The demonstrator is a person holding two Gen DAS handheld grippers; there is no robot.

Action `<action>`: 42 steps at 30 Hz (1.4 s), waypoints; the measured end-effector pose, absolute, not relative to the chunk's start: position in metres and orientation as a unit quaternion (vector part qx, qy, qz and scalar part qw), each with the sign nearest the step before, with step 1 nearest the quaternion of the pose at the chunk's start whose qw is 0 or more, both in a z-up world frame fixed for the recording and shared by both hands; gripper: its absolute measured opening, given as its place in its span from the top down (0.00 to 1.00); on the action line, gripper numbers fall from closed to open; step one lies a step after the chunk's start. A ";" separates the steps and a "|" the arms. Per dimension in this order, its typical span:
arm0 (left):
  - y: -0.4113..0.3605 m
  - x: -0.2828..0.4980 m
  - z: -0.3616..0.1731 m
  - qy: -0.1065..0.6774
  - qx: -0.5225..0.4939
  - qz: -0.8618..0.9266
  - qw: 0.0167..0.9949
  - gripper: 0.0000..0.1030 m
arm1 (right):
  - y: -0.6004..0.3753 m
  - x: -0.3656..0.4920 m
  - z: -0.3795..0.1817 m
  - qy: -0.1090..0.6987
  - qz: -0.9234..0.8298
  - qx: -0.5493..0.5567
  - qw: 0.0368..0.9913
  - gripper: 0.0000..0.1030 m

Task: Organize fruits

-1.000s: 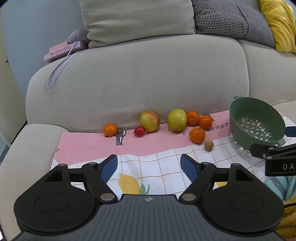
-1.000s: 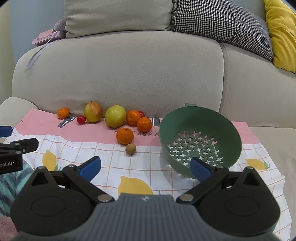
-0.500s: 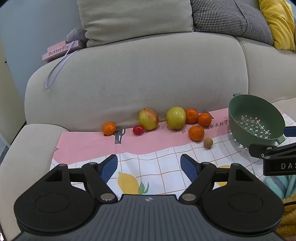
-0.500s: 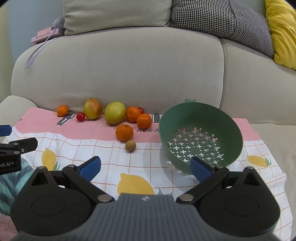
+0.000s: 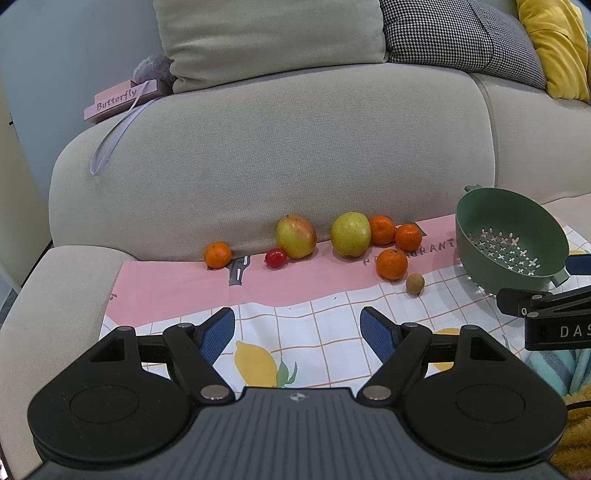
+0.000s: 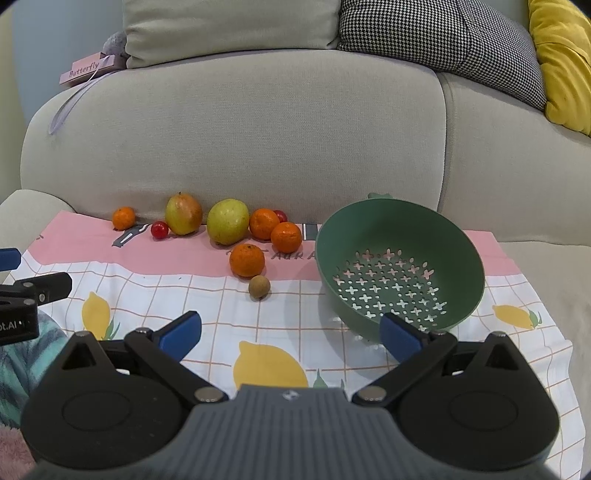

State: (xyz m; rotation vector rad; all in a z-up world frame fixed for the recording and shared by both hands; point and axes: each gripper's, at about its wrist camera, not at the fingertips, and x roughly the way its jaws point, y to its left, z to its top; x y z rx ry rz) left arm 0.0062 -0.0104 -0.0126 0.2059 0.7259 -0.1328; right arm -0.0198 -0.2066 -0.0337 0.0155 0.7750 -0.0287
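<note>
Fruit lies in a row on a lemon-print cloth [image 5: 295, 317] along the sofa back: a red-yellow apple [image 5: 295, 236] [image 6: 183, 214], a yellow-green apple [image 5: 350, 234] [image 6: 227, 221], several mandarins [image 5: 391, 263] [image 6: 247, 260], a red cherry tomato [image 5: 275, 257] [image 6: 159, 229] and a small brown longan [image 5: 414, 283] [image 6: 259, 287]. An empty green colander [image 5: 476, 218] [image 6: 458, 254] stands tilted at the right. My left gripper [image 5: 297, 334] is open, well short of the fruit. Nothing sits between the fingers of my right gripper [image 6: 290, 332], which is open in front of the colander.
The sofa backrest [image 5: 280, 155] rises right behind the fruit. A pink book marked Butterfly [image 5: 118, 99] lies on its top left, with cushions [image 5: 273, 33] above. A teal blanket [image 6: 26, 354] lies by the cloth's front left edge.
Both wrist views have shifted slightly: the fruit and colander sit a little higher and farther away. Both grippers stay open and nothing on the cloth has moved.
</note>
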 end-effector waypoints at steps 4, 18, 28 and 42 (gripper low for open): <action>-0.011 0.006 -0.013 0.354 0.100 -0.065 0.927 0.12 | -0.207 -0.020 -0.034 0.377 -0.009 0.011 0.926 0.04; -0.011 0.005 -0.014 0.353 0.101 -0.066 0.928 0.12 | -0.210 -0.024 -0.033 0.363 0.032 0.049 0.930 0.04; -0.003 0.009 -0.011 0.357 0.106 -0.072 0.925 0.16 | -0.200 -0.021 -0.038 0.363 0.045 0.027 0.930 0.04; 0.030 0.029 -0.009 0.350 0.095 -0.062 0.930 0.21 | -0.188 0.011 -0.050 0.380 0.067 0.046 0.922 0.14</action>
